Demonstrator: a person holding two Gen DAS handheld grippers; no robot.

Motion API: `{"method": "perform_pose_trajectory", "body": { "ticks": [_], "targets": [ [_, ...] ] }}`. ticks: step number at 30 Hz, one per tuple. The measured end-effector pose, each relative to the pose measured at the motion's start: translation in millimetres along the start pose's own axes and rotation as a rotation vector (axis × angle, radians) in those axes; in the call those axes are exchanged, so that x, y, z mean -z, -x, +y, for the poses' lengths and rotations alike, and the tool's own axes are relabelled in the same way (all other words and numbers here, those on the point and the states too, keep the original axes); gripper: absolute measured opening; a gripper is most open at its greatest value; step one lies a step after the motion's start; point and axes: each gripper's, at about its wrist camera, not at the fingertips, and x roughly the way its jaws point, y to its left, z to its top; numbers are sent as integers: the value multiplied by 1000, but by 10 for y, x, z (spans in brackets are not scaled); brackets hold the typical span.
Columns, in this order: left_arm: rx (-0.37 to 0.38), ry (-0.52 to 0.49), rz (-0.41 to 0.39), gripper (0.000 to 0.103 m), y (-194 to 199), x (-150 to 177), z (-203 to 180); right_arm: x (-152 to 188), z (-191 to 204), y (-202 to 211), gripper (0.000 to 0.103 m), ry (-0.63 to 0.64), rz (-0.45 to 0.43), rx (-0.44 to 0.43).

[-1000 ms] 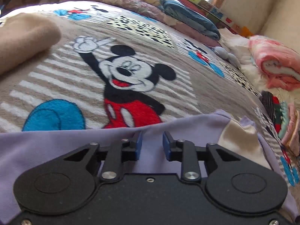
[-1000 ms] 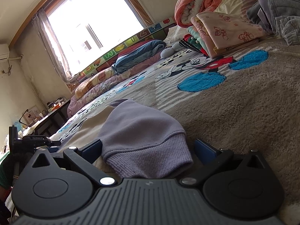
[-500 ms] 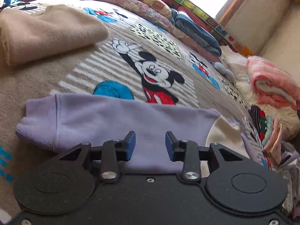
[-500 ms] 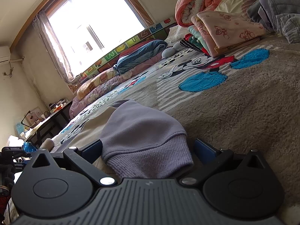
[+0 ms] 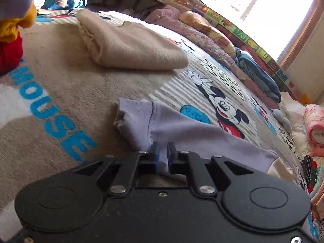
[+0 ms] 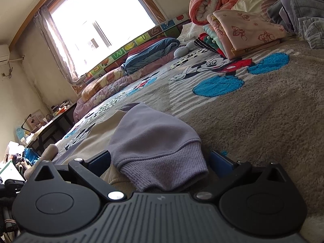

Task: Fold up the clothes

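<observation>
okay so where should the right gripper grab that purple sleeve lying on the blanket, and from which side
Grip the ribbed cuff at the end of the purple sleeve. It lies flat on the blanket pointing straight at the right hand-held gripper, between its open fingers, so come in low from the cuff end and close across the cuff's width. The rib looks thicker than the sleeve, likely a firmer hold.
</observation>
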Motion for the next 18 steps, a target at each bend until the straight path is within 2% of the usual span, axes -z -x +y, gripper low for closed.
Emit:
{"method": "perform_pose_trajectory", "body": {
  "ticks": [2, 3, 4, 5, 6, 9, 10, 11, 12, 13, 14, 15, 16, 17, 18],
  "targets": [
    [37, -20, -3, 39, 62, 2, -21, -28, -4, 131, 103, -31, -4, -26],
    [21, 7, 13, 38, 20, 12, 35, -39, -15, 190, 103, -43, -9, -36],
    [3, 38, 31, 25, -29, 22, 98, -49, -27, 236, 103, -49, -15, -39],
    [27, 65, 22, 11, -16, -2, 105, -55, -60, 274, 103, -66, -20, -29],
    [55, 91, 10, 8, 1, -29, 108, -60, -94, 312, 103, -85, -25, -18],
    [138, 171, -23, 14, 55, -109, 115, -56, -207, 439, 103, -159, -39, 11],
    [166, 198, -34, 19, 72, -136, 117, -52, -226, 477, 103, -174, -45, 14],
    [194, 224, -46, 32, 90, -162, 120, -46, -232, 498, 103, -184, -46, 18],
    [248, 261, -22, 41, 23, -213, 115, -39, -237, 518, 103, -194, -47, 22],
    [264, 271, 14, 59, -66, -247, 102, -33, -230, 514, 103, -193, -42, 26],
    [276, 280, 52, 66, -157, -279, 87, -27, -222, 509, 103, -191, -37, 30],
    [251, 261, 102, 66, -291, -296, 57, -21, -214, 504, 103, -189, -32, 34],
    [176, 231, 101, 65, -391, -303, 67, -13, -202, 495, 103, -183, -26, 37],
    [131, 225, 69, 46, -459, -306, 129, -4, -190, 486, 103, -177, -20, 41],
    [137, 283, 60, 39, -491, -326, 230, -1, -185, 475, 103, -175, -17, 45]
  ]
}}
